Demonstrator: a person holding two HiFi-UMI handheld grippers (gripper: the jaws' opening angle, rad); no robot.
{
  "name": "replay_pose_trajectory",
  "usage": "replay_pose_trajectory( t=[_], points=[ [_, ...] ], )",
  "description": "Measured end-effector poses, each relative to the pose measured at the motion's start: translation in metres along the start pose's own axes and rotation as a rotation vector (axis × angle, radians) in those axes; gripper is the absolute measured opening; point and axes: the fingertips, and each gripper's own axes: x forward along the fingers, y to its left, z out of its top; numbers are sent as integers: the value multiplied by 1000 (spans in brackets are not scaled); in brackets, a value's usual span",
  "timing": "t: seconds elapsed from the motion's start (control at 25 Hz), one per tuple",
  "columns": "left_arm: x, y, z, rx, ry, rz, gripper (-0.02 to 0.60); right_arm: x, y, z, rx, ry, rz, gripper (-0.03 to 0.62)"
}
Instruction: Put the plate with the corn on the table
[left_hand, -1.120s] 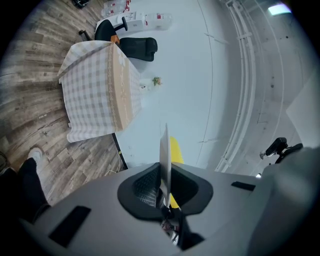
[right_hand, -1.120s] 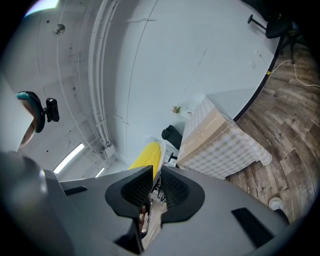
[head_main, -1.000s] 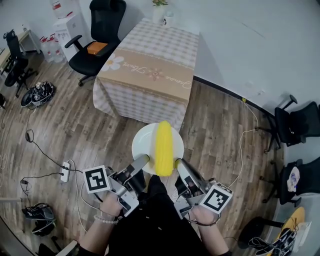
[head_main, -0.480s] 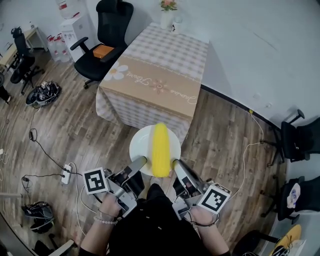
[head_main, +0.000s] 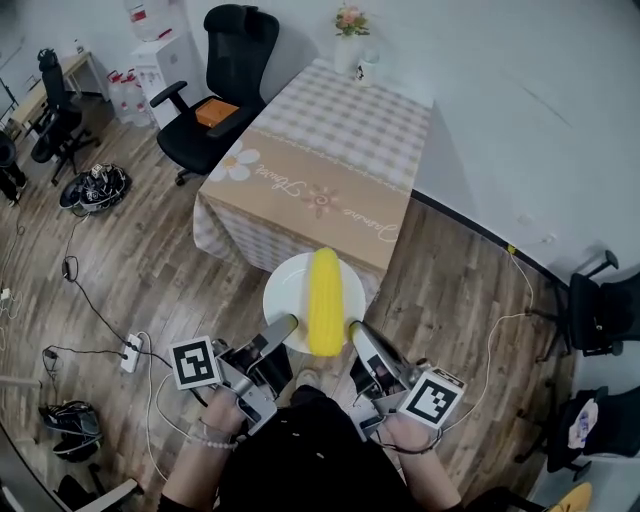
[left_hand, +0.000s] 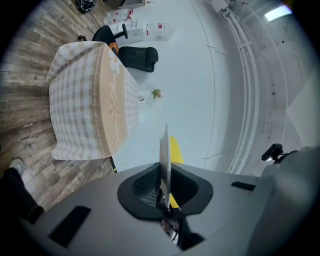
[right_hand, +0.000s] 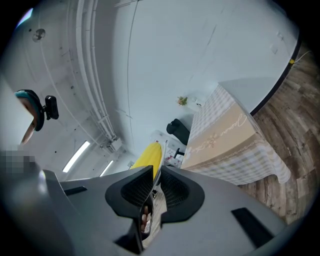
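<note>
White plate (head_main: 285, 296): 1 | yellow corn (head_main: 325, 300): 1 | left tongs (head_main: 286, 322), right tongs (head_main: 355, 327): 2, both pinching plate rim

The plate (head_main: 287, 291) looks smooth, the checked tablecloth (head_main: 340, 130) soft cloth, the floor (head_main: 140, 250) matt grained wood.

One plate (head_main: 287, 294), one corn cob (head_main: 325, 300), one table (head_main: 330, 150), two grippers (head_main: 288, 321) (head_main: 353, 326).

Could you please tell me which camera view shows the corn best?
The head view: the whole corn lies in plain sight on the white plate. The left gripper view shows only a yellow sliver behind the plate's edge; the right gripper view shows part of the cob above its jaws.
</note>
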Motion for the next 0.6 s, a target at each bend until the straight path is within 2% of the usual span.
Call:
replay_pose_trajectory(
  t=[0.2,0.6],
  points=[
    [23,1,9,-12,-23,-5,34,10,-9,23,-9,17,16,78],
    [49,3,12,-5,-24,2,34,11,-26,46,-15,14,-5,78]
  ],
)
